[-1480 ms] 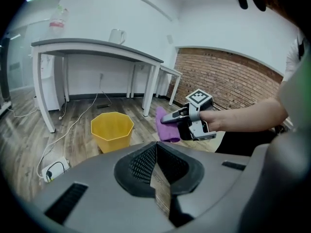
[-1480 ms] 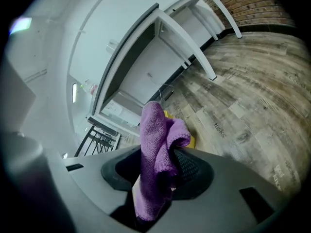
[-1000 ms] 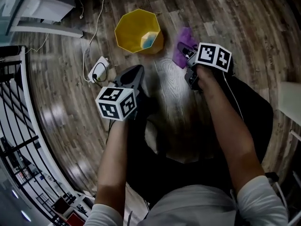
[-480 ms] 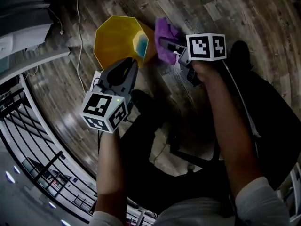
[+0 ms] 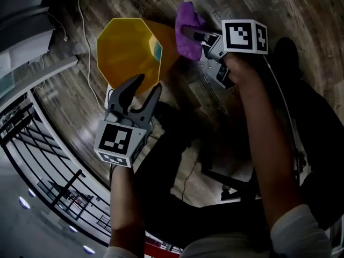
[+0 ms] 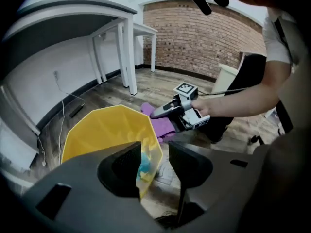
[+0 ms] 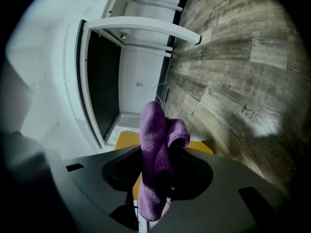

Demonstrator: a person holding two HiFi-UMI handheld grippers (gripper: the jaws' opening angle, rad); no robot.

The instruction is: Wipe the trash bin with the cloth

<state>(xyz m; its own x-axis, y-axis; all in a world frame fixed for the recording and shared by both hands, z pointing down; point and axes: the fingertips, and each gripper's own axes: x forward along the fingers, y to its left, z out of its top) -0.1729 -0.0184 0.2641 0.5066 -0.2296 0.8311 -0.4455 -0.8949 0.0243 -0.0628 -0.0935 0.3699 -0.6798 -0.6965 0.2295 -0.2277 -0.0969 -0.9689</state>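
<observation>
One yellow bin [image 5: 126, 47] stands on the wood floor [image 5: 252, 4] with its open top up. It is close to the edge of the floor where the white wall and a white desk [image 6: 124, 30] are. Something small and blue [image 6: 144, 165] lies inside the bin.

The purple cloth [image 5: 188, 26] is just beside the bin, at the side away from the wall. The right gripper [image 5: 188, 32] has its jaws pressed shut on the cloth. In the right gripper view the cloth [image 7: 155, 154] sticks up in a fold between the two dark jaws and a bit of it hangs down below them. Whether the cloth touches the bin cannot be told.

The left gripper [image 5: 148, 84] is at the near rim of the bin and points down at it. Its jaws have just been opening and now stand wide apart. In the left gripper view the near rim of the bin [image 6: 97, 130] shows in the gap, but the pads press on nothing.

A thin white cable [image 5: 80, 15] runs over the floor past the bin. A brick wall [image 6: 209, 38] stands at the far edge of the floor.
</observation>
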